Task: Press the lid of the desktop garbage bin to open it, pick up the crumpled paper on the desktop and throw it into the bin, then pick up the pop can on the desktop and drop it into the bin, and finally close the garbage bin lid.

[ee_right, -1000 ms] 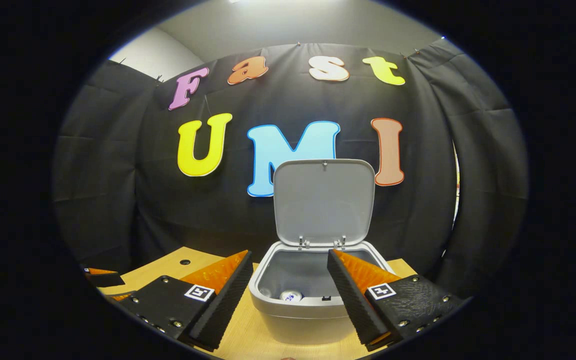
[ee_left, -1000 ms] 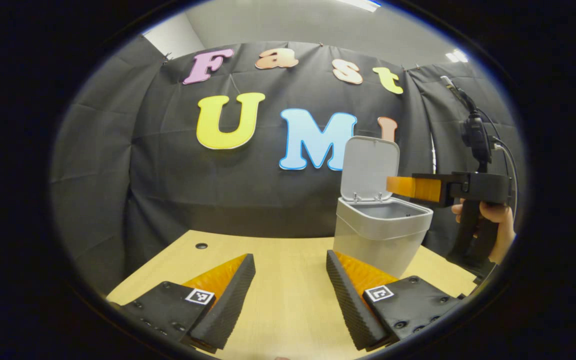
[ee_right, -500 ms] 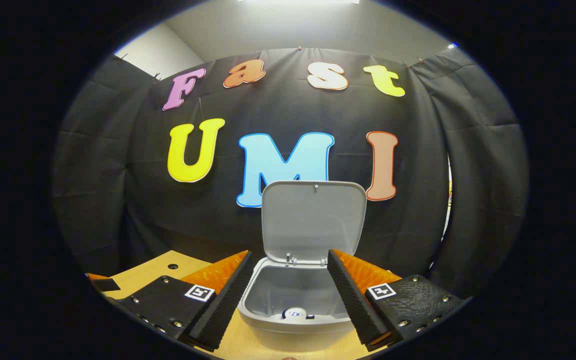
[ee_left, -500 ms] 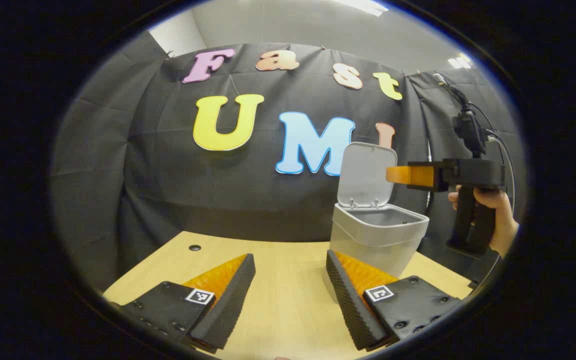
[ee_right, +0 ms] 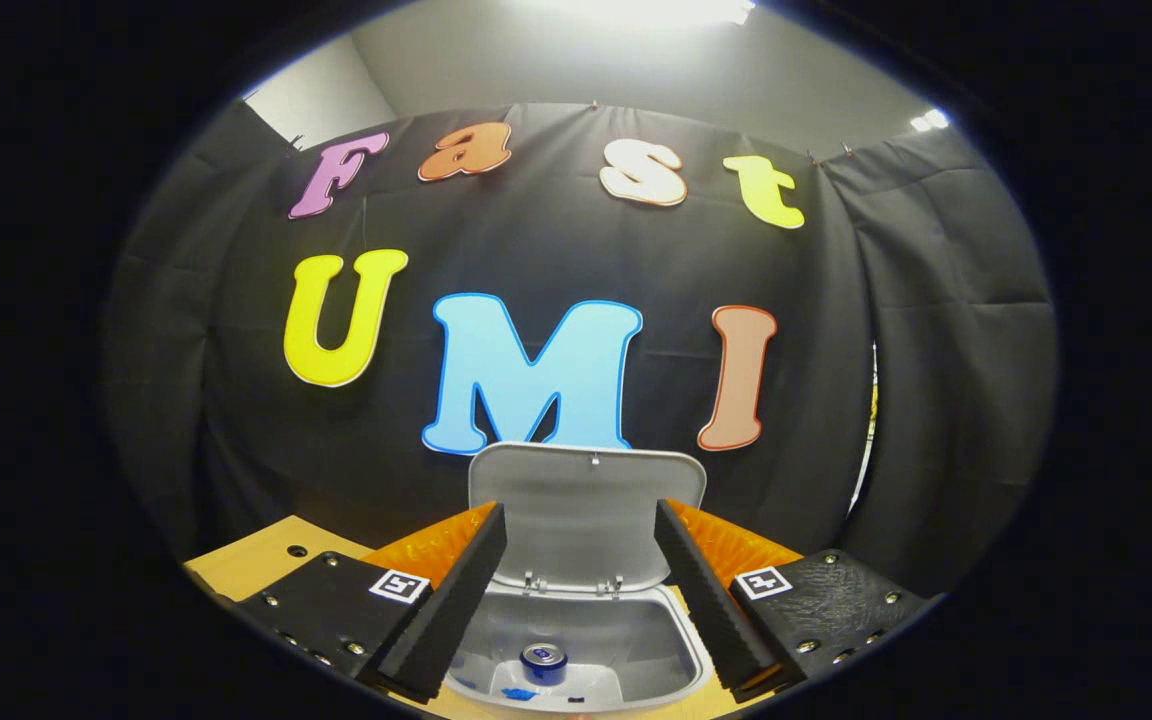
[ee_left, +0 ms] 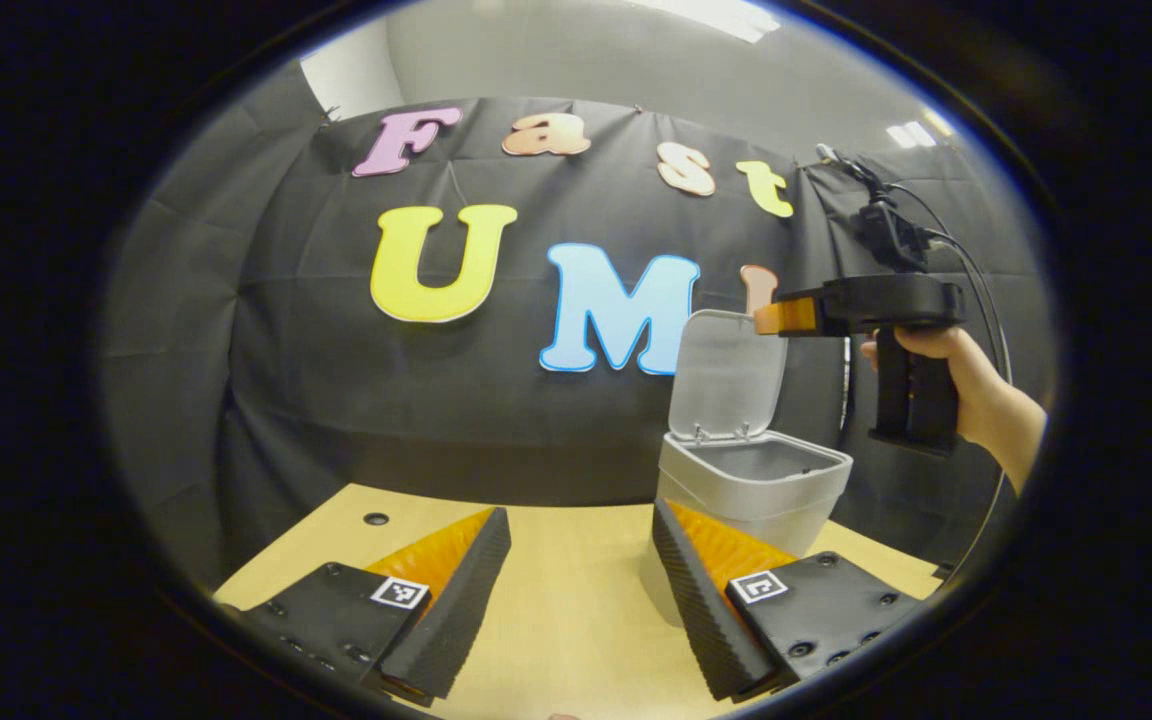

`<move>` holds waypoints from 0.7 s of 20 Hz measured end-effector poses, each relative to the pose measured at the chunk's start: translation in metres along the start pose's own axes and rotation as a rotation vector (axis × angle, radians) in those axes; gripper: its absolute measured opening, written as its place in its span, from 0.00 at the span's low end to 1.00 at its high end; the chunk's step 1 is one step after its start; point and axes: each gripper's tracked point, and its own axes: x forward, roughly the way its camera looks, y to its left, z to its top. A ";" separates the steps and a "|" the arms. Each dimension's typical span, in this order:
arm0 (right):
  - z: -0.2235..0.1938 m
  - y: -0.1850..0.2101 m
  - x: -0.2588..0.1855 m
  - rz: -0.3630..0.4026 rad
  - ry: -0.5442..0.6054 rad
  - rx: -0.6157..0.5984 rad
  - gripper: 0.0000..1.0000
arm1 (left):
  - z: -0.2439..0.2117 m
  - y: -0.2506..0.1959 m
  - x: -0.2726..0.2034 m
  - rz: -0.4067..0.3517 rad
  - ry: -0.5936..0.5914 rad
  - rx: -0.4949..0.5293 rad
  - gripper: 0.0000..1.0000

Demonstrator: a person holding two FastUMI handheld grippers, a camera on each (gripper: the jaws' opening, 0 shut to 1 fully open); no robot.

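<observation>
Can point(ee_right: 543, 660) is lying at the bottom of the bin point(ee_right: 681, 655), so the drops look done; paper isn't clearly visible. Lid point(ee_right: 586, 515) is standing upright, not yet closed. Right gripper point(ee_right: 581, 590) is hovering above the bin, fingers spread, holding nothing. Left gripper point(ee_left: 581, 590) is sitting over the table point(ee_left: 576, 610), fingers apart, empty.

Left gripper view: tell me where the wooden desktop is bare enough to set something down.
The light wooden desktop lies bare from the small round cable hole across to the grey plastic garbage bin. The right side is crowded: the bin stands there, with the right gripper above.
</observation>
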 end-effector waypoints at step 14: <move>0.036 -0.003 0.085 -0.028 -0.009 0.025 0.95 | 0.008 0.015 0.004 0.047 -0.037 -0.036 0.96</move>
